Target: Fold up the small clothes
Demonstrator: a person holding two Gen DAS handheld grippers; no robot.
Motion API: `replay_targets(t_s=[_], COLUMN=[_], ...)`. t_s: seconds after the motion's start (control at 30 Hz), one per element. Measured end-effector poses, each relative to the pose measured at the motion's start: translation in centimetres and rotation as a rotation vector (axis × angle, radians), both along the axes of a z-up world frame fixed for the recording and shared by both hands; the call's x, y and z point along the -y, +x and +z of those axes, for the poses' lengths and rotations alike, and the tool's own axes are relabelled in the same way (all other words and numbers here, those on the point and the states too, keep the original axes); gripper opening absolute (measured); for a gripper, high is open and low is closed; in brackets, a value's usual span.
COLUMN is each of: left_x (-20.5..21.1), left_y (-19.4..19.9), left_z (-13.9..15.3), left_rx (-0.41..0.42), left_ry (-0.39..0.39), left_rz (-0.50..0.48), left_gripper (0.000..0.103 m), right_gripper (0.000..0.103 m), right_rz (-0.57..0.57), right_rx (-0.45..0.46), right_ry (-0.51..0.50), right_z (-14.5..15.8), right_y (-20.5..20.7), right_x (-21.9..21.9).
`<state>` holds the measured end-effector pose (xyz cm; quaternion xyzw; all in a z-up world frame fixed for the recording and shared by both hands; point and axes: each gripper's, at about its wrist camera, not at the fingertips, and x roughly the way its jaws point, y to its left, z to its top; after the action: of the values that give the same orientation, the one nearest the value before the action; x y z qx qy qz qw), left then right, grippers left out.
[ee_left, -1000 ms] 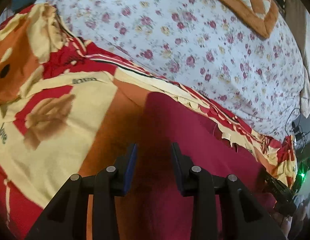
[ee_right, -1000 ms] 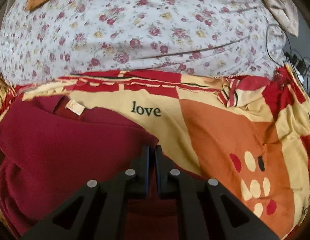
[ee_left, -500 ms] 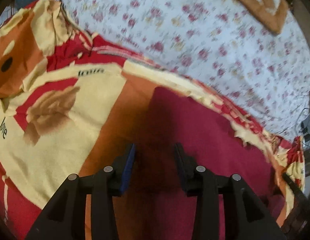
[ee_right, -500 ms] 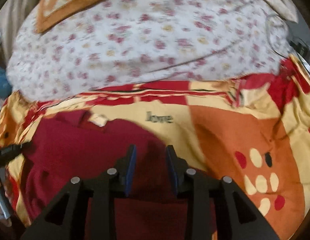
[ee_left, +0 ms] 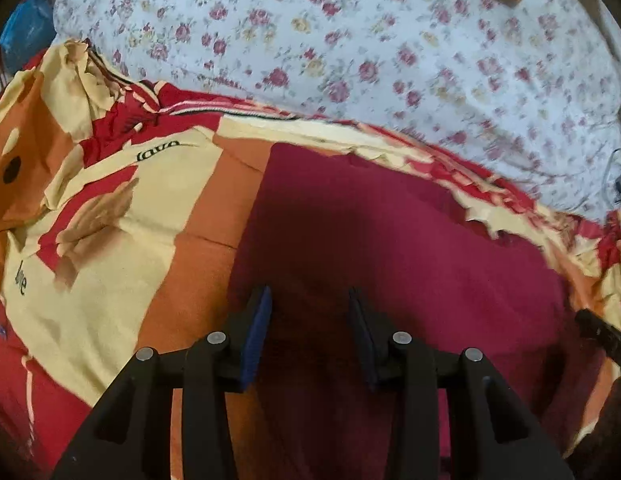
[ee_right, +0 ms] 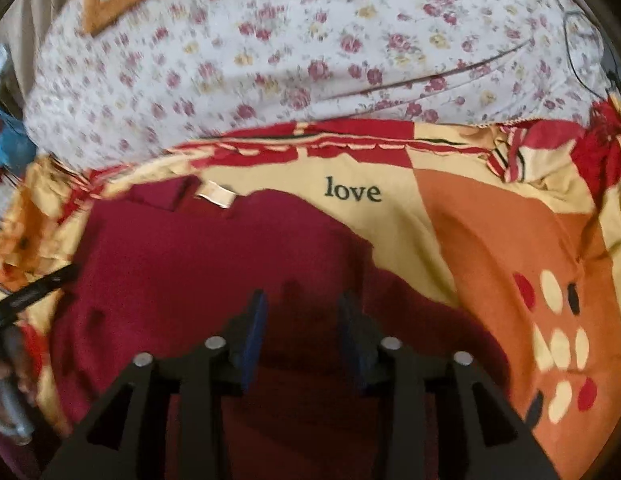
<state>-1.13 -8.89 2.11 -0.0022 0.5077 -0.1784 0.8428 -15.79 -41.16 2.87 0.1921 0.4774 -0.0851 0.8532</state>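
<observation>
On the bed's red, orange and cream patchwork quilt [ee_right: 490,240], the dark red knit garment [ee_right: 190,272] lies flat beneath both released tools, left [ee_left: 308,308] and right [ee_right: 302,310], the right's jaws having just opened off it, so a fold looks laid and fresh edge grips seem next.

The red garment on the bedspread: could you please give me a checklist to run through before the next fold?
1. Left gripper free of cloth: ok, jaws apart, nothing pinched.
2. Right gripper released: ok, jaws have just been opening, nothing between them.
3. Red garment lying flat on the bedspread: ok.
4. Neck label at the far edge: ok.
5. Near hem straight: cannot tell, hidden behind the grippers.
</observation>
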Motion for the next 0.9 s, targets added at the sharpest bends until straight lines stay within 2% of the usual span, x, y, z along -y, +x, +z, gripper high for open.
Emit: replay_targets(t_s=[0.07,0.27,0.47,0.6,0.77,0.9], left_x=[-0.2,0.8,1.8,2.5,2.5,2.0], left_y=[-1.0,-4.7,-8.1,-10.0,-11.1,-11.3], left_z=[0.9,1.9,1.6,1.6,2.0,2.5], left_rx=[0.009,0.033,-0.001,0.01,0.011,0.002], left_ry=[-0.038,-0.019,-0.035,-0.023,-0.031,-0.056], left_rz=[-0.01,-0.07,-0.138,-0.161,-0.179,-0.17], left_gripper=[0.03,0.03,0.03,0.03,0.03,0.03], right_gripper=[0.052,0.052,0.053,0.053,0.053,0.055], right_rz=[0.012,0.064,0.131,0.264,0.291,0.291], right_rx=[0.023,0.03,0.031,0.007,-0.049,0.002], right_ry=[-0.002,-0.014,0.117,0.247,0.27,0.273], right_z=[1.2,2.9,2.6,1.1,-1.5,-1.7], right_y=[-1.9,-7.6,-12.3,-13.8,-14.4,-13.2], right_x=[0.1,-1.3,-2.8,-5.0,-6.8,-7.3])
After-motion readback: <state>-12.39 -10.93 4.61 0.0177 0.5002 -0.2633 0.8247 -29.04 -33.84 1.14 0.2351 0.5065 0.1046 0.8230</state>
